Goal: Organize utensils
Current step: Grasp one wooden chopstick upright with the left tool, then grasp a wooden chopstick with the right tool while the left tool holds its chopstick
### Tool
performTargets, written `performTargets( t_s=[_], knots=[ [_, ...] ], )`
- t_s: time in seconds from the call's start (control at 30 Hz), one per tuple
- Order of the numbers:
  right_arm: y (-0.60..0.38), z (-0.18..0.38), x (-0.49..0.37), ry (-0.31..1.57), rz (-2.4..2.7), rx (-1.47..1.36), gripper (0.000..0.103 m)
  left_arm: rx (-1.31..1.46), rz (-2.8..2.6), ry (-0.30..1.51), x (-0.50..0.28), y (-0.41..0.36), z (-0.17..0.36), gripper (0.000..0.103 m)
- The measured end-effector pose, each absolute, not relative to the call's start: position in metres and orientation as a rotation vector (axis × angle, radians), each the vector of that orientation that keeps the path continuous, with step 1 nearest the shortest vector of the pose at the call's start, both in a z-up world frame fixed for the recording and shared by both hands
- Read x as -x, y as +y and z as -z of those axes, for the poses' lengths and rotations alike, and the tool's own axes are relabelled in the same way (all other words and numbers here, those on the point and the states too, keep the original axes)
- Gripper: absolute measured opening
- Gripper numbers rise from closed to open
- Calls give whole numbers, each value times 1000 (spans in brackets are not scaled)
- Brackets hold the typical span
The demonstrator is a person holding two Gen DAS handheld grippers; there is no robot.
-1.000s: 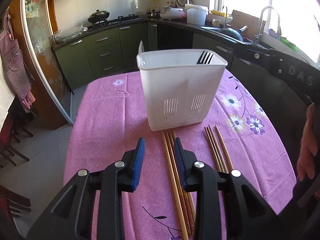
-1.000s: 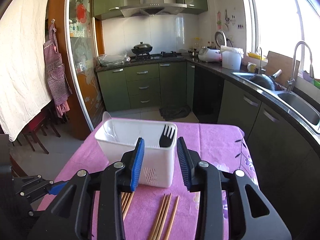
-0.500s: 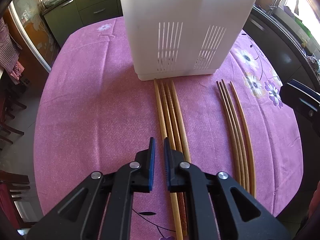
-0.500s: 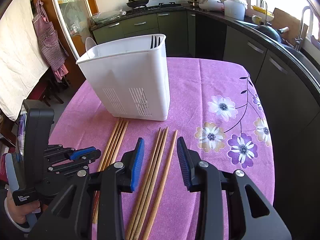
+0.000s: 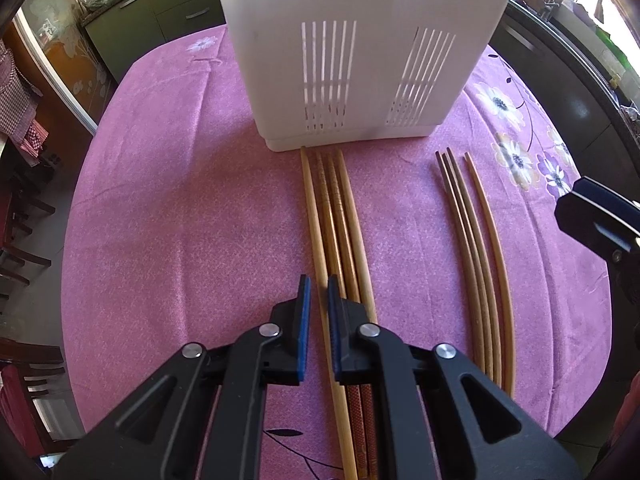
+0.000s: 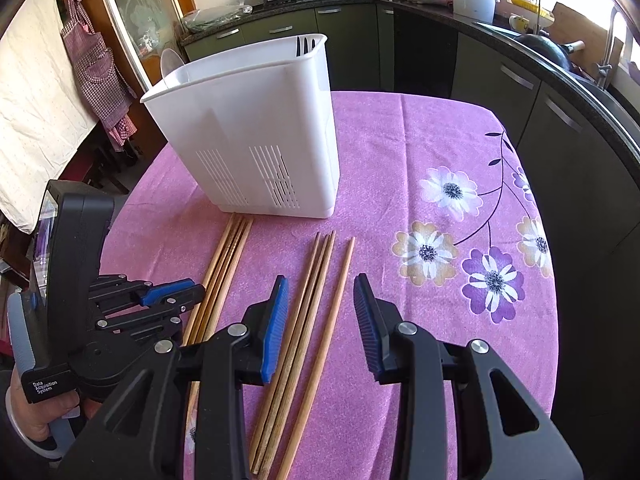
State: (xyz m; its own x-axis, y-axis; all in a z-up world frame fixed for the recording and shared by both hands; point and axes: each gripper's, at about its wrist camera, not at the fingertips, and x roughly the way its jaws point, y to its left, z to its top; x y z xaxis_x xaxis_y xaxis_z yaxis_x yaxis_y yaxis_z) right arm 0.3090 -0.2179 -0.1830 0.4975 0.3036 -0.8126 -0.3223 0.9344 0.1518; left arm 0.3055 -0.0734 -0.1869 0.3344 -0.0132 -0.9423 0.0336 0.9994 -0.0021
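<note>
Now left tongs (image 5: 316,290) pinch one chopstick (image 5: 320,240); right tongs (image 6: 320,296) gape over four chopsticks (image 6: 308,292).

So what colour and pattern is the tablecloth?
The tablecloth is pink-purple with white and purple flowers; the right wrist view shows it best.

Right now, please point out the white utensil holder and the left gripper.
white utensil holder (image 6: 256,128), right wrist view, front wall.
left gripper (image 5: 316,292), left wrist view, between fingertips.

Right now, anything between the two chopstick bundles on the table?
No. Between the left bundle and the right bundle there is only bare pink tablecloth, clearest in the left wrist view.
</note>
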Motion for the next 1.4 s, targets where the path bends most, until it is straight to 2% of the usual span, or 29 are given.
performTargets(
  t_s=[0.4, 1.13, 1.2, 1.27, 1.33, 1.4],
  knots=[
    [-213, 189, -310, 1029, -384, 35, 34, -46, 47, 1197, -297, -76, 188, 7],
    [-220, 223, -332, 1213, -392, -42, 34, -66, 37, 942, -252, -61, 112, 7],
    [-218, 225, -335, 1222, -384, -32, 31, -68, 41, 933, -250, -61, 108, 7],
    [-217, 229, -337, 1233, -368, -13, 22, -72, 45, 927, -249, -63, 106, 7],
    [-213, 233, -339, 1239, -349, 14, 18, -77, 48, 924, -248, -65, 104, 7],
    [-211, 238, -341, 1248, -334, 35, 17, -79, 52, 922, -246, -65, 104, 7]
  ],
)
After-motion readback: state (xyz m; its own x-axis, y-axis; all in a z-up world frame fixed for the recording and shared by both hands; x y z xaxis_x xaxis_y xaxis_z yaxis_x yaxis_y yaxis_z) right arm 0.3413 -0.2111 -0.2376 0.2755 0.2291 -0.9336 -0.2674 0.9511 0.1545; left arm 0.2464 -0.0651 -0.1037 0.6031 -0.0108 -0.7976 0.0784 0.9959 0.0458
